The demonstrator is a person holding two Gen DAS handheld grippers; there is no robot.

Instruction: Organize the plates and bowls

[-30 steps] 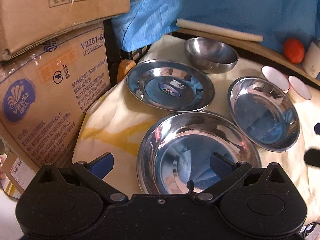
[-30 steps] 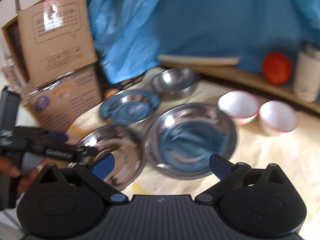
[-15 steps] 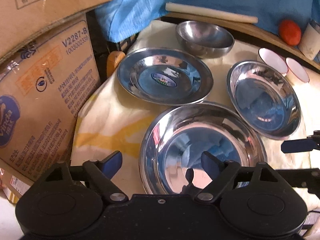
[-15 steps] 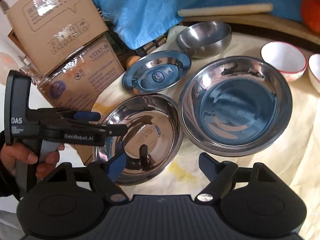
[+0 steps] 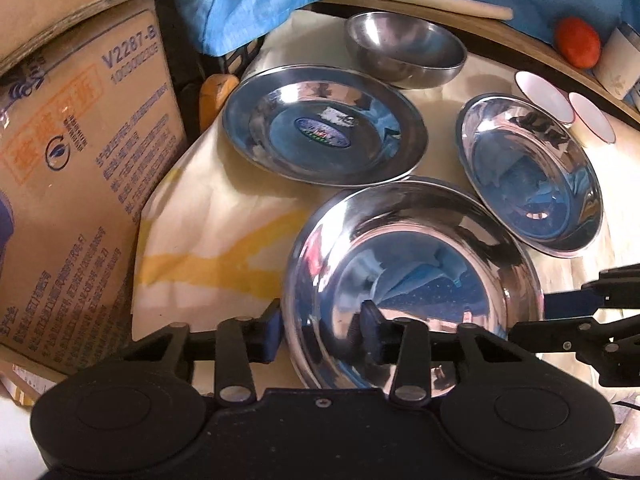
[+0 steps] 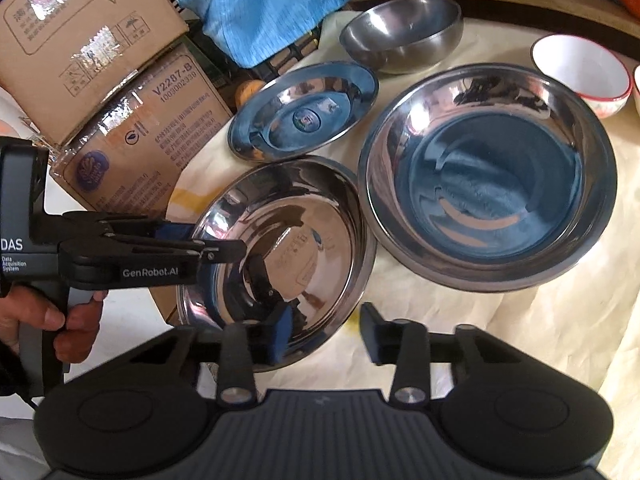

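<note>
A near steel bowl (image 5: 412, 276) sits on the cream cloth, also in the right wrist view (image 6: 280, 256). My left gripper (image 5: 320, 334) is open, its fingers straddling the bowl's left rim; it shows in the right wrist view (image 6: 208, 240). My right gripper (image 6: 326, 338) is open, straddling the same bowl's near right rim; it shows in the left wrist view (image 5: 576, 312). A larger steel bowl (image 6: 488, 176) lies to the right, a flat steel plate (image 5: 324, 124) behind, a small steel bowl (image 5: 404, 48) farther back, and two white bowls (image 5: 540, 96) at the right.
Cardboard boxes (image 5: 76, 152) stand at the left edge of the cloth. A blue cloth (image 6: 272, 4) hangs behind. A wooden rolling pin (image 5: 416, 0), a red fruit (image 5: 578, 42) and a white cup (image 5: 618, 64) lie at the back.
Both grippers have moved down and in onto the near steel bowl's rim from opposite sides, and their jaws have narrowed. The dishes have not moved.
</note>
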